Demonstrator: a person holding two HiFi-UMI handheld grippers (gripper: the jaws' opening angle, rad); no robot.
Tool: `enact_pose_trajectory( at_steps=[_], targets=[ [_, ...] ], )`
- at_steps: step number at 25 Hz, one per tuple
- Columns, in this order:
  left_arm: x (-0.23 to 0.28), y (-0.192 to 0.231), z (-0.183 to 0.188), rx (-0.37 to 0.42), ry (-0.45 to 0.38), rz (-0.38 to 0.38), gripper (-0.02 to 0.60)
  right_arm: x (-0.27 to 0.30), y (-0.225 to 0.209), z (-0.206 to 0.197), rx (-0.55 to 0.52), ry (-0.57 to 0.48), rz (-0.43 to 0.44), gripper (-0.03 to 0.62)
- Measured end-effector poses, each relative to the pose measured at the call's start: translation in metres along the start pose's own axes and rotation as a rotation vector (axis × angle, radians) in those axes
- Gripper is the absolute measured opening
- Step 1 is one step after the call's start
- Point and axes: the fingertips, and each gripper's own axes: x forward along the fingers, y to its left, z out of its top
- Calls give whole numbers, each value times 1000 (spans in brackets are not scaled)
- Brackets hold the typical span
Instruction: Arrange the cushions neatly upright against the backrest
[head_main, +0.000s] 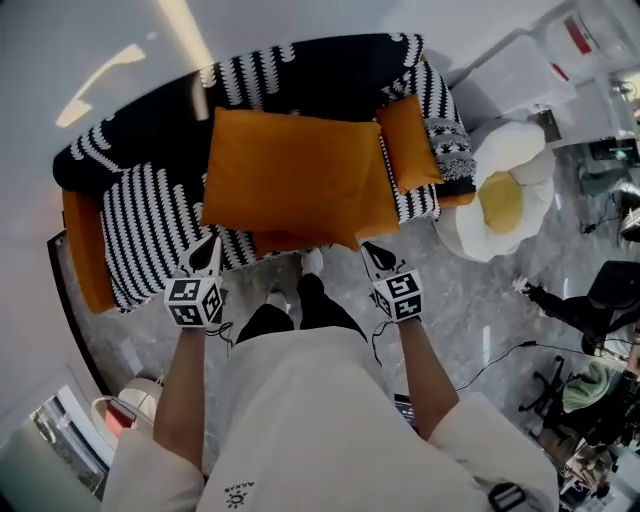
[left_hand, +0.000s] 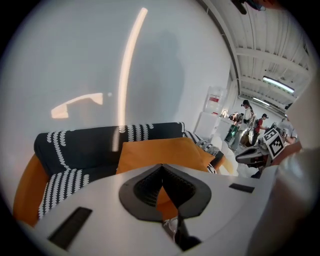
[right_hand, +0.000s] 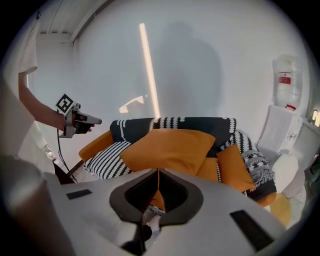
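Step in hand: approach, with no cushion gripped yet. The left gripper (head_main: 207, 256) and right gripper (head_main: 378, 259) hover just off the front edge of the sofa (head_main: 140, 235), one toward each front corner of the big orange cushion (head_main: 290, 170). Both pairs of jaws are pressed together with nothing between them.

The big cushion lies slumped over the middle of the seat, not upright, its far edge near the backrest (head_main: 330, 65). A second orange cushion (head_main: 376, 205) pokes out from under it at the right and front. A small orange cushion (head_main: 408, 143) leans at the sofa's right end by the armrest.

The next move likely calls for spreading the jaws, pinching the big cushion's front edge on both sides, then tipping it up against the backrest. The lower cushion probably has to wait until the top one is clear.
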Motion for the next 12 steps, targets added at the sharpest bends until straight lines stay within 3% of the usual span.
enact_pose_trajectory(
  at_steps=[3,8,12],
  targets=[
    [21,6,-4,-3,37,32,18,24,-4,-3,-24,34,50,25],
    [44,35,-23,-84,79,89,18,53,-6,-21,-25,89,81,26],
    [70,67,-59,-39,183,104,18,73,-11,-48,-13,158,63,26]
  ],
)
